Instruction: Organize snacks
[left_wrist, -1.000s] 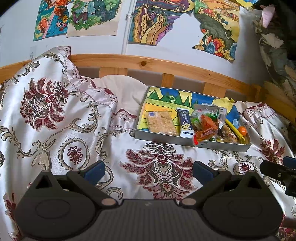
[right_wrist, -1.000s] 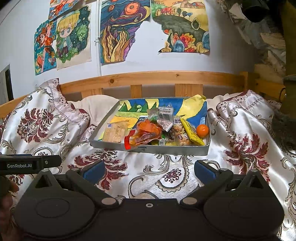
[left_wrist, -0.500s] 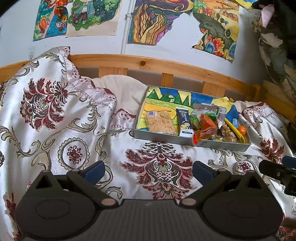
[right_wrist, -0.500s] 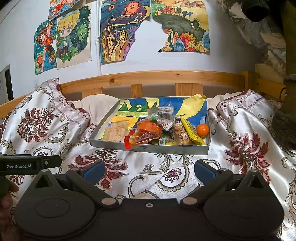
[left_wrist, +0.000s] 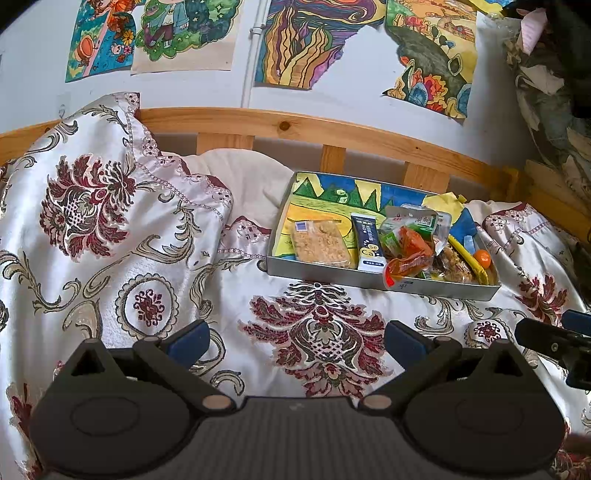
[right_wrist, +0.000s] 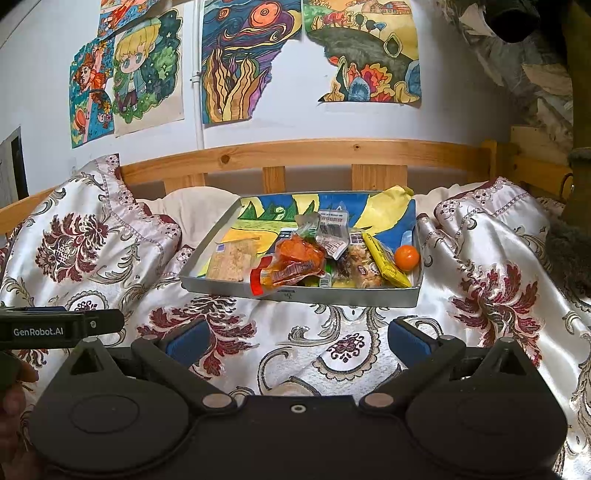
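A grey tray of snacks sits on a floral satin bedspread, right of centre in the left wrist view and at the centre of the right wrist view. The tray floor is lined with a bright drawing. At its left lies a pale cracker pack, alone, with a dark blue sachet just beside it. The rest are heaped at the right: an orange-red packet hangs over the front rim, a yellow bar lies lengthwise, and a small orange ball rests in the right corner.

The left gripper fills the bottom of its own frame, fingers spread wide and empty above the bedspread, well short of the tray. The right gripper is likewise wide apart and empty, low in its frame, its tip also showing at the right edge of the left view.

A wooden headboard runs behind, with colourful drawings on the wall above
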